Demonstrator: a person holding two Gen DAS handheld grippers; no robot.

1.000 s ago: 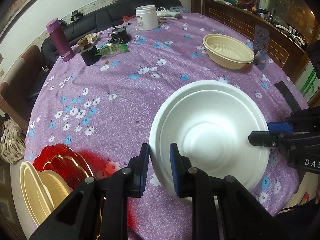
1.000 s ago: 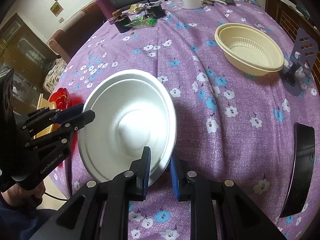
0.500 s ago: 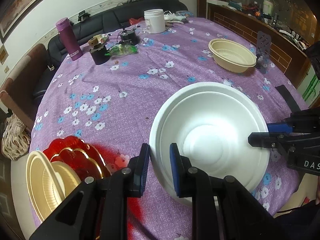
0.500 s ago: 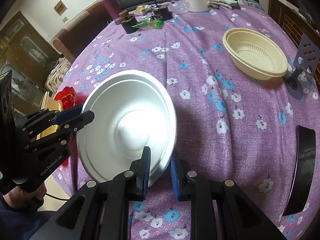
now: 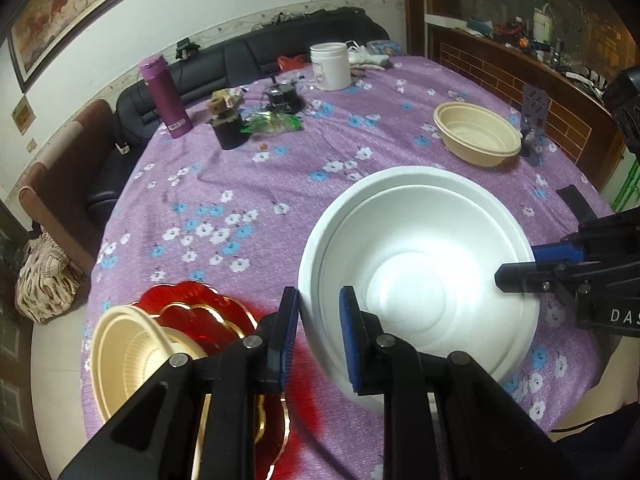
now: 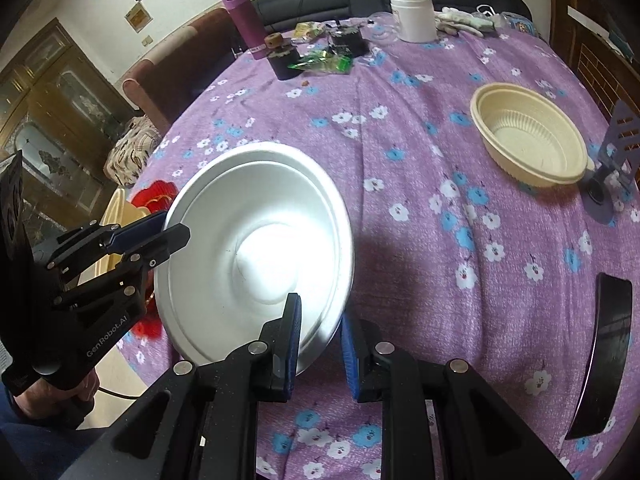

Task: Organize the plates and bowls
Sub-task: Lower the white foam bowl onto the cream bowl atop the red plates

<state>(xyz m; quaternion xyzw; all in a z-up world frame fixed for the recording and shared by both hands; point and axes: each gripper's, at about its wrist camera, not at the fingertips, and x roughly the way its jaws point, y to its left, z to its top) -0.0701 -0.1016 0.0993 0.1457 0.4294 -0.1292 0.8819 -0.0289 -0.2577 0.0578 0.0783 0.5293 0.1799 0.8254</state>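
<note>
A large white foam bowl (image 5: 420,276) is held above the purple flowered table between both grippers. My left gripper (image 5: 318,332) is shut on its near rim; it also shows in the right wrist view (image 6: 160,228). My right gripper (image 6: 320,340) is shut on the opposite rim of the white bowl (image 6: 256,248); it also shows in the left wrist view (image 5: 520,266). A cream bowl (image 5: 124,356) sits on red-and-gold plates (image 5: 196,308) at the table's near left edge. Another cream bowl (image 5: 476,134) (image 6: 528,142) stands at the far right.
A purple bottle (image 5: 164,96), a white jar (image 5: 330,66), a black cup (image 5: 228,132) and green wrappers (image 5: 272,122) crowd the table's far side. A purple phone stand (image 6: 612,160) and a black flat object (image 6: 604,364) lie at the right edge. A black sofa runs behind.
Both grippers have lifted the white bowl higher and drawn back a little. The cream bowl and red plates at the left show more fully now.
</note>
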